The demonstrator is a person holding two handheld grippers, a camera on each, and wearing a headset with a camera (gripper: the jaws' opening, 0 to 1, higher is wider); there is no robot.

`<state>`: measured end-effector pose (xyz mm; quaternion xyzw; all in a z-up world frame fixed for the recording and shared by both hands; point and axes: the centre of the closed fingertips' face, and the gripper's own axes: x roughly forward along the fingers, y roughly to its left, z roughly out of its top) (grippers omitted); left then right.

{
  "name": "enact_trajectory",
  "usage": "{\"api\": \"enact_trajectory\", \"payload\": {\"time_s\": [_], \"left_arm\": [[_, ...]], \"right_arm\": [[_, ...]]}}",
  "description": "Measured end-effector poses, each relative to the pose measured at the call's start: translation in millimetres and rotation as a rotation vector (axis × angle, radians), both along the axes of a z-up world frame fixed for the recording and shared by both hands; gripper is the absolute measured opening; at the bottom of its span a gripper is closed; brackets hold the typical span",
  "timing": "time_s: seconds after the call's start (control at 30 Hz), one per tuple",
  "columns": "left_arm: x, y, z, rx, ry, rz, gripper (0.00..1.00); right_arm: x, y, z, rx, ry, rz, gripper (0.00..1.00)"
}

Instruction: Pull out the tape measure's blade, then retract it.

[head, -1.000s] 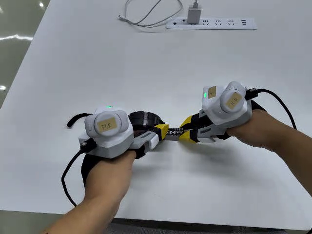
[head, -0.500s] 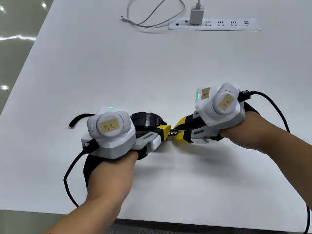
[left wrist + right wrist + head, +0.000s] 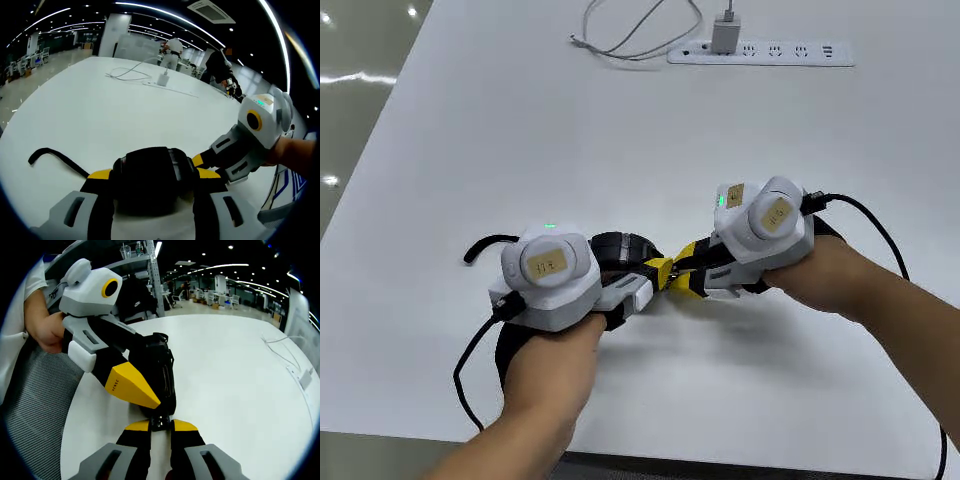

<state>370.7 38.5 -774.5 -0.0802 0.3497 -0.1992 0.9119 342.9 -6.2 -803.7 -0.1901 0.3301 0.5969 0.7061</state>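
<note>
Left hand-held gripper [image 3: 154,175] is clamped around the black tape measure [image 3: 618,247], whose case sits between its yellow-tipped jaws, low over the white bench [image 3: 570,140]. Right hand-held gripper [image 3: 160,427], nose to nose with it, is pinched tight on what seems to be the blade's end hook [image 3: 159,419], just beside the case. Farther back lies a white power strip [image 3: 760,52] with a charger [image 3: 725,35] plugged in.
</note>
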Motion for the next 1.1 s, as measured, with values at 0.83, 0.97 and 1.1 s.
{"api": "enact_trajectory", "payload": {"time_s": [0.83, 0.97, 1.1], "left_arm": [[-3.7, -0.3, 1.3, 0.011, 0.024, -0.044, 0.61], [-3.8, -1.1, 3.9, 0.01, 0.01, -0.053, 0.62], [-3.9, -1.1, 5.4, 0.003, 0.01, -0.055, 0.62]], "right_arm": [[-1.4, 1.8, 3.3, -0.005, -0.011, -0.003, 0.19], [-0.8, 1.8, 5.7, 0.001, -0.009, -0.009, 0.19], [-1.3, 0.7, 5.8, 0.0, -0.007, -0.009, 0.2]]}}
